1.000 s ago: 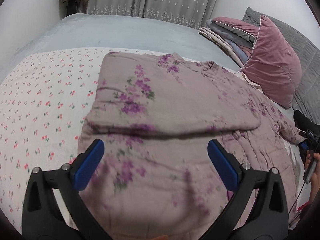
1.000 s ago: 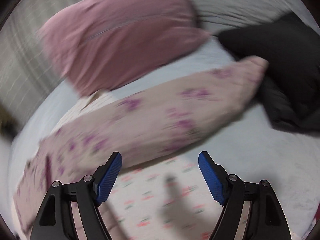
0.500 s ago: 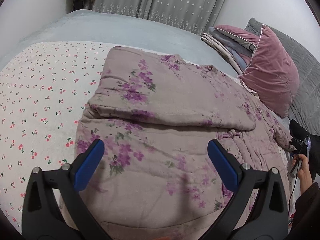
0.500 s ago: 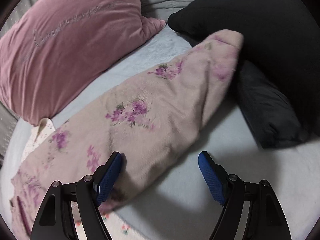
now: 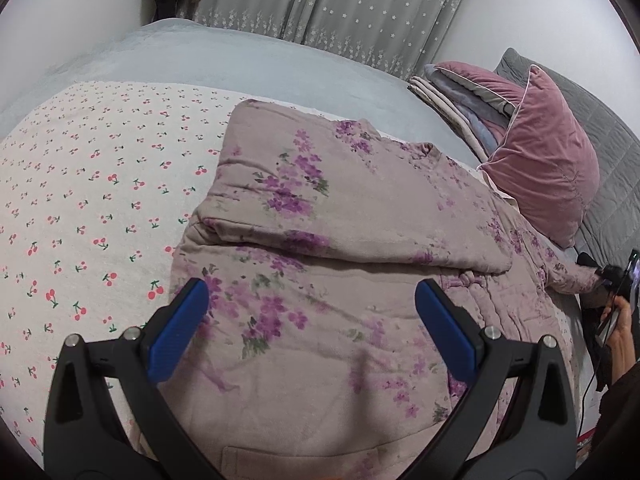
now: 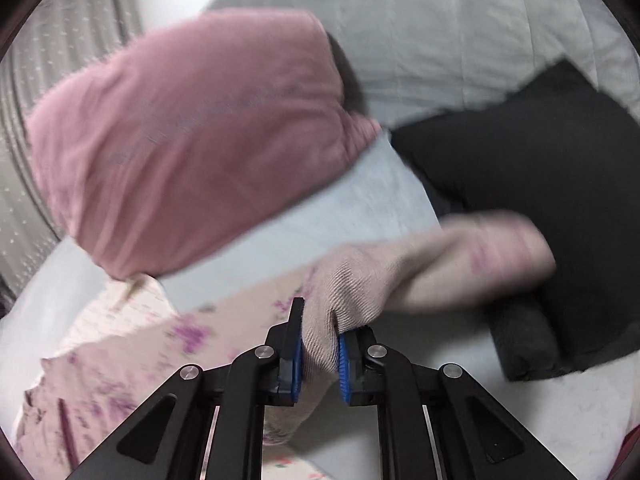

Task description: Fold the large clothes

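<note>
A large dusty-pink padded garment with purple flowers (image 5: 320,280) lies spread on the bed, with one sleeve folded across its chest. My left gripper (image 5: 312,320) is open and empty above its lower half. My right gripper (image 6: 318,354) is shut on the garment's other sleeve (image 6: 420,276), which stretches to the right toward a black pillow (image 6: 540,184). In the left wrist view the right gripper (image 5: 612,276) shows at the far right edge, at the sleeve's end.
A white cherry-print sheet (image 5: 80,200) covers the bed on the left. A pink velvet pillow (image 5: 548,168) and folded blankets (image 5: 460,96) lie at the head. It also shows in the right wrist view (image 6: 180,140). A grey headboard (image 6: 440,20) and curtains (image 5: 340,4) stand behind.
My right gripper has closed on the sleeve, which was lying flat between its open fingers before. The left gripper has drifted a little over the garment and stays open.
</note>
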{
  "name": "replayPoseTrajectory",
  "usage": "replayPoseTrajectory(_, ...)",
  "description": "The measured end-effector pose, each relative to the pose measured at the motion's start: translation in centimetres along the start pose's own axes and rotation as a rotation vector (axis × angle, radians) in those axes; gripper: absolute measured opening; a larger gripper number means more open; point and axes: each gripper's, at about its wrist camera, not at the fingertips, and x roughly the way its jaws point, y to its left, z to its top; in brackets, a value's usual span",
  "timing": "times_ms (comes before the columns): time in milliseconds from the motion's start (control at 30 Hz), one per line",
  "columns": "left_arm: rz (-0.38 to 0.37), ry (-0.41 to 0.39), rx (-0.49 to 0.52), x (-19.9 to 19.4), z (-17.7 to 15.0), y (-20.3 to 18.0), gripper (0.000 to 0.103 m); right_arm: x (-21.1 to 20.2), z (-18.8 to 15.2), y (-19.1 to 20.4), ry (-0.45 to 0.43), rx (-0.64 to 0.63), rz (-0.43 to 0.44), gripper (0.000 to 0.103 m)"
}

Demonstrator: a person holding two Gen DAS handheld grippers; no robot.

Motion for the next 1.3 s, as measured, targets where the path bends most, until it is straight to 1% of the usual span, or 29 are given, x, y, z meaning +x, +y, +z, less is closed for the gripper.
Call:
replayPoseTrajectory(100, 0.005, 0.015, 0.014, -0.1, 0.2, -0.3, 0.103, -2.9, 1.1, 2.8, -0.066, -0.054, 0.036, 0.013)
replayPoseTrajectory(200, -0.007, 0.028, 0.017, -0.1, 0.1, -0.4, 0.103, -6.8, 1.7, 7.0, -0.134, -0.151, 0.083, 0.013)
replayPoseTrajectory(300, -0.019, 0.033, 0.017, -0.3, 0.1, -0.5, 0.103, -10.1, 1.4, 11.5, -0.18, -0.251, 0.13, 0.013)
replayPoseTrajectory(433, -0.03, 0.026, 0.018, -0.7, 0.2, -0.6, 0.103, -14.1, -0.8, 17.7, -0.222, -0.409, 0.197, 0.013)
replayPoseTrajectory(533, -0.039, 0.028, 0.011, -0.8, 0.2, -0.5, 0.103, -16.6, -3.4, 22.5, -0.209, -0.53, 0.284, 0.013)
replayPoseTrajectory(667, -0.044, 0.033, 0.005, -0.7, 0.2, -0.5, 0.103, -17.6, -8.1, 27.9, -0.122, -0.672, 0.422, 0.013)
replayPoseTrajectory(700, -0.045, 0.035, 0.004, -0.7, 0.1, -0.5, 0.103, -17.5, -9.2, 28.6, -0.1, -0.692, 0.443, 0.013)
replayPoseTrajectory(767, -0.048, 0.037, 0.003, -0.6, 0.2, -0.5, 0.103, -17.0, -12.6, 31.1, -0.019, -0.764, 0.498, 0.014)
replayPoseTrajectory(833, -0.049, 0.042, 0.004, -0.5, 0.1, -0.5, 0.103, -16.0, -15.4, 32.7, 0.049, -0.828, 0.527, 0.015)
replayPoseTrajectory(867, -0.05, 0.045, 0.005, -0.4, 0.0, -0.6, 0.103, -15.1, -17.4, 33.6, 0.109, -0.871, 0.548, 0.016)
replayPoseTrajectory(900, -0.05, 0.05, 0.006, -0.2, 0.0, -0.6, 0.103, -14.4, -19.0, 34.2, 0.165, -0.897, 0.571, 0.023)
replayPoseTrajectory(933, -0.05, 0.053, 0.007, -0.1, -0.1, -0.7, 0.103, -13.4, -21.0, 34.8, 0.262, -0.922, 0.608, 0.039)
replayPoseTrajectory(967, -0.049, 0.058, 0.009, 0.0, -0.2, -0.8, 0.103, -12.4, -22.7, 34.9, 0.349, -0.931, 0.633, 0.048)
replayPoseTrajectory(1000, -0.049, 0.063, 0.011, 0.1, -0.3, -0.9, 0.103, -11.5, -24.1, 34.7, 0.418, -0.927, 0.649, 0.061)
replayPoseTrajectory(1067, -0.049, 0.071, 0.018, 0.3, -0.4, -1.2, 0.103, -11.1, -26.1, 34.4, 0.462, -0.916, 0.663, 0.065)
replayPoseTrajectory(1133, -0.048, 0.076, 0.032, 0.5, -0.4, -1.7, 0.103, -10.9, -26.8, 34.0, 0.487, -0.915, 0.672, 0.065)
replayPoseTrajectory(1200, -0.044, 0.088, 0.067, 0.7, -0.3, -2.4, 0.103, -11.6, -26.4, 33.0, 0.468, -0.896, 0.702, 0.066)
replayPoseTrajectory(1300, -0.027, 0.094, 0.121, 1.1, -0.4, -3.7, 0.103, -12.2, -23.9, 30.5, 0.454, -0.817, 0.766, 0.067)
